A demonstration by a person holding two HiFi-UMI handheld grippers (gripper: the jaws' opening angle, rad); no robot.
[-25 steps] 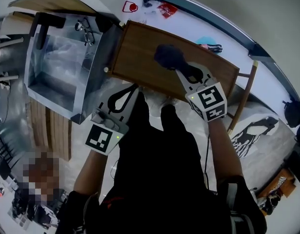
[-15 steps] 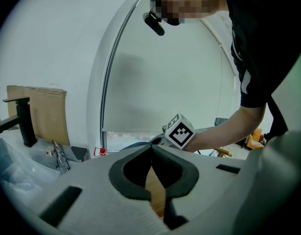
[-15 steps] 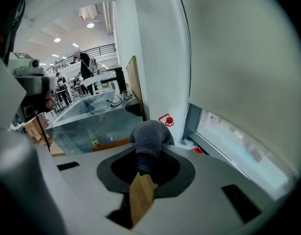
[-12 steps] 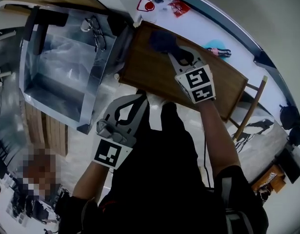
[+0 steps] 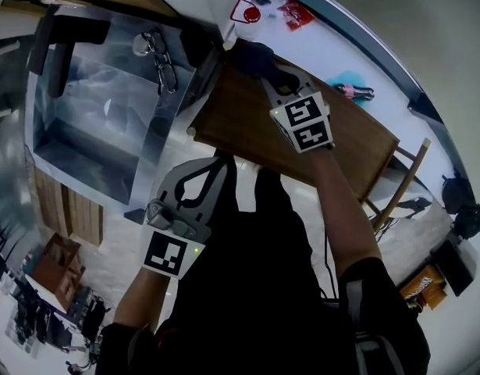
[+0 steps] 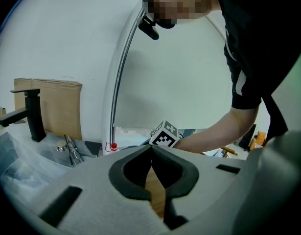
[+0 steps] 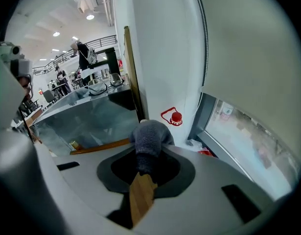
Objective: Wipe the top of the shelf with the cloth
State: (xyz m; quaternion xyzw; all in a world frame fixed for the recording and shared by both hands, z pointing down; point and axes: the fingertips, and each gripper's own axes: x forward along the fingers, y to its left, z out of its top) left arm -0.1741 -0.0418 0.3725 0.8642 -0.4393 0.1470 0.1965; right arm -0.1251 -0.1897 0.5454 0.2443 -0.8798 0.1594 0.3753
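Observation:
The brown wooden shelf top (image 5: 357, 143) lies ahead of me in the head view. My right gripper (image 5: 272, 80) is shut on a dark blue-grey cloth (image 5: 251, 57) and presses it on the shelf's far left corner. In the right gripper view the cloth (image 7: 149, 137) bunches out past the tips of the right gripper (image 7: 146, 146), with wood (image 7: 140, 197) showing below. My left gripper (image 5: 207, 166) hangs below the shelf's near edge, shut and with nothing in it; in its own view the left gripper (image 6: 151, 148) has its tips touching.
A steel sink (image 5: 91, 100) with a black tap (image 5: 64, 41) and metal tongs (image 5: 161, 53) stands left of the shelf. A white wall with a red button (image 5: 250, 12) and a window ledge (image 5: 364, 61) with small items lie beyond. A wooden chair (image 5: 403, 182) sits at the right.
My right gripper has slid the cloth across the shelf top toward the far left corner. The left gripper has stayed low and shut.

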